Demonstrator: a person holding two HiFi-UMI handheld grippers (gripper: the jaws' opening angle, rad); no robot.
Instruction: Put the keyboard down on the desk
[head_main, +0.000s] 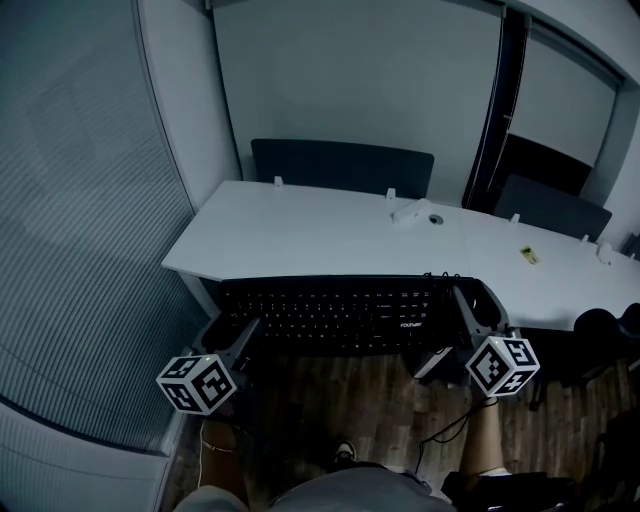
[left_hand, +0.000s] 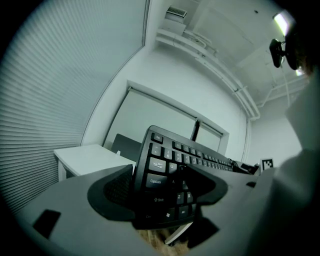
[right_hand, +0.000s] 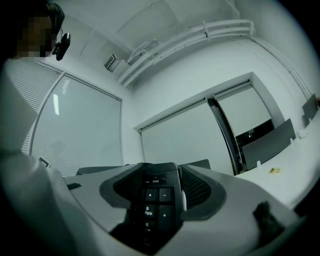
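Observation:
A black keyboard (head_main: 345, 312) hangs level in the air just in front of the white desk (head_main: 330, 235), its far edge over the desk's front edge. My left gripper (head_main: 232, 338) is shut on the keyboard's left end, where the Caps Lock and Shift keys (left_hand: 161, 181) sit between the jaws. At the other end my right gripper (head_main: 472, 322) is shut on the number-pad side (right_hand: 156, 200). A cable hangs from the keyboard's right end toward the floor.
Dark chairs (head_main: 342, 168) stand behind the desk. A small white object (head_main: 412, 212) and a yellow tag (head_main: 528, 256) lie on the desktop. A blind-covered glass wall (head_main: 80, 220) runs along the left. Wooden floor (head_main: 330, 400) and the person's legs are below.

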